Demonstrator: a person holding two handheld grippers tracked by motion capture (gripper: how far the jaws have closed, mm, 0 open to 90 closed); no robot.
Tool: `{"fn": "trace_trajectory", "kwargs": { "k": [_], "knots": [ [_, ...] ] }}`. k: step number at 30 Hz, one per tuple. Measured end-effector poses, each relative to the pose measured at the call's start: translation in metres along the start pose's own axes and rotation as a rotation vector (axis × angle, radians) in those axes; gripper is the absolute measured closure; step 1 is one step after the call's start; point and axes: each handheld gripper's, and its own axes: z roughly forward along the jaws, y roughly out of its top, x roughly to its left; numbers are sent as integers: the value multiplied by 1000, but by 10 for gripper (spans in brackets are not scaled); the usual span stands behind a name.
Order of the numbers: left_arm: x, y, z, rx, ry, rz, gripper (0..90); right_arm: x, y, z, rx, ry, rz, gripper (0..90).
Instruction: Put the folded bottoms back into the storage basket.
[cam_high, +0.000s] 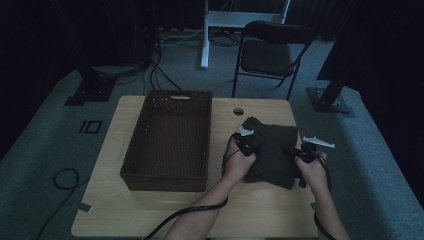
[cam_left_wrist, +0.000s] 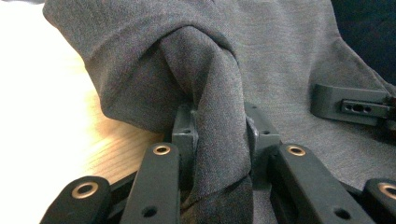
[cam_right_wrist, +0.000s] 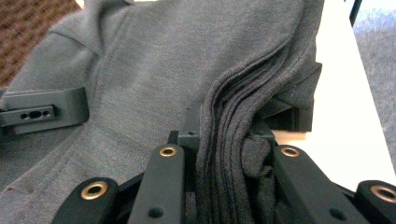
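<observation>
While each tool (cam_high: 245, 141) (cam_high: 306, 150) pinches the grey cloth (cam_high: 270, 150), a wicker basket (cam_high: 150, 175) sits beside.

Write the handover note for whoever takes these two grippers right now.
Left gripper: shut on a bunched fold at the left edge of the folded dark grey garment.
Right gripper: shut on the stacked layers at its right edge.
The garment lies on the table, right of the wicker basket, which holds nothing.
Done: garment folded, gripped on both sides.
Left, probably: lift it level and set it in the basket.
</observation>
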Motion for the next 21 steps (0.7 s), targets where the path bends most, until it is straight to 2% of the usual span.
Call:
{"fn": "trace_trajectory", "kwargs": {
  "k": [4, 8, 10, 12, 14, 21],
  "knots": [
    [-3, 9, -9, -6, -4, 5, 709, 7, 12, -12, -10, 11, -6, 742],
    [-7, 26, -26, -23, 0, 17, 709, 15, 24, -22, -39, 17, -19, 743],
    [-8, 29, -30, -25, 4, 22, 709, 18, 27, -24, -37, 19, -16, 743],
    [-10, 40, -42, -36, 5, 28, 709, 24, 36, -30, -47, 31, -9, 742],
    [-10, 43, -46, -40, 4, 28, 709, 29, 43, -34, -56, 40, -14, 743],
    [0, 62, -78, -64, 20, 22, 709, 53, 65, -40, -77, 79, -16, 742]
  ]
}}
